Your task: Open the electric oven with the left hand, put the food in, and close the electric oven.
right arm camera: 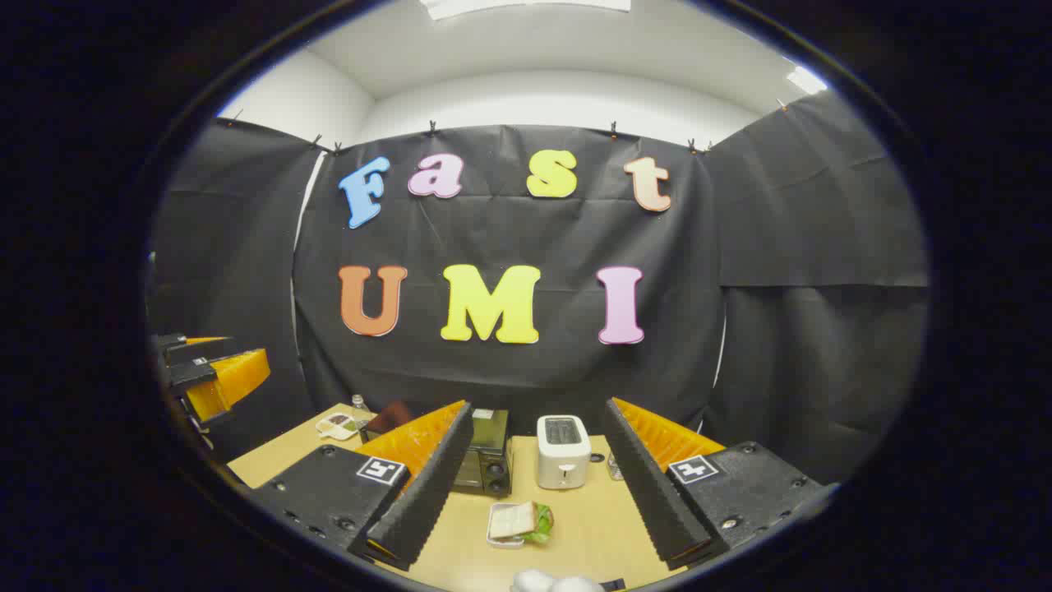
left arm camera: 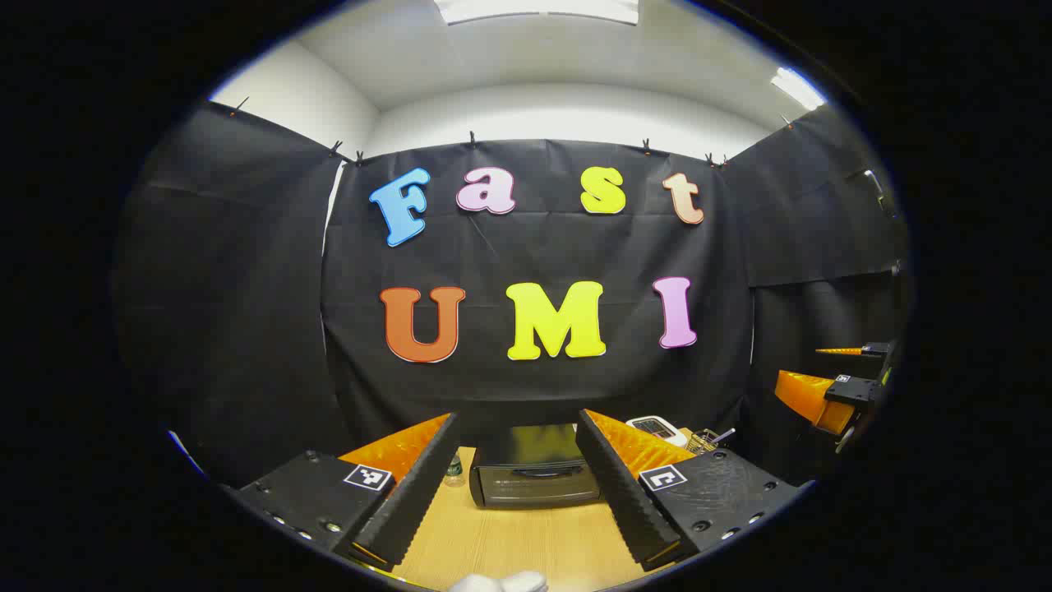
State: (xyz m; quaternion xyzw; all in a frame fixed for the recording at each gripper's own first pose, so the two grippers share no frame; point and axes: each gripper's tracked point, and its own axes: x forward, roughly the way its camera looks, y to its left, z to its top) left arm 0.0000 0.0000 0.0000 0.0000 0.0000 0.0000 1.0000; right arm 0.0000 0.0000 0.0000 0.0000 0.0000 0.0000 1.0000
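A black electric oven (left arm camera: 534, 473) stands on the wooden table (left arm camera: 509, 543) with its door shut, straight ahead between the fingers of my left gripper (left arm camera: 514, 477), which is open and holds nothing. In the right gripper view the oven (right arm camera: 486, 464) is partly hidden behind the left finger. A sandwich with lettuce on a small white tray (right arm camera: 518, 522) lies on the table between the fingers of my right gripper (right arm camera: 534, 485), which is open and raised above it. The right gripper (left arm camera: 838, 386) also shows at the far right of the left gripper view, and the left gripper (right arm camera: 209, 374) at the far left of the right gripper view.
A white toaster (right arm camera: 562, 450) stands right of the oven. A small bottle (right arm camera: 358, 403) and a plate of food (right arm camera: 337, 425) sit at the table's far left corner. A wire basket (left arm camera: 703, 440) and a white device (left arm camera: 653, 427) lie behind the oven's right side.
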